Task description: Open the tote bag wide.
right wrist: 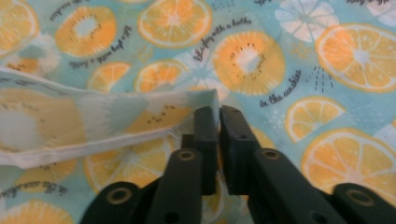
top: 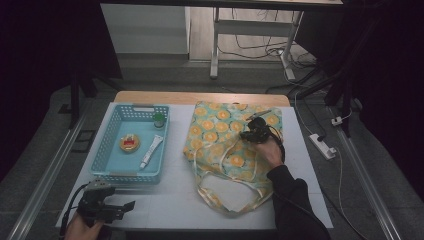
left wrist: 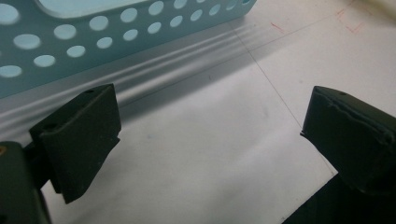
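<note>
A tote bag (top: 220, 135) printed with orange slices lies flat at the table's middle right, its handles looped toward the near edge. My right gripper (top: 250, 134) is over the bag's upper part. In the right gripper view its jaws (right wrist: 218, 109) stand almost together, pinching a fold of the bag's strap (right wrist: 93, 121), which runs off to the left above the bag's cloth (right wrist: 299, 56). My left gripper (top: 127, 206) rests low at the near left corner; its jaws (left wrist: 210, 116) are wide apart over bare white tabletop with nothing between them.
A light blue perforated basket (top: 107, 150) (left wrist: 93, 37) at the left holds a green-capped bottle (top: 159, 120), a round orange tin (top: 129, 143) and a white tube (top: 151, 151). A power strip (top: 323, 145) lies on the floor to the right. White table surface (top: 175, 200) shows between basket and bag.
</note>
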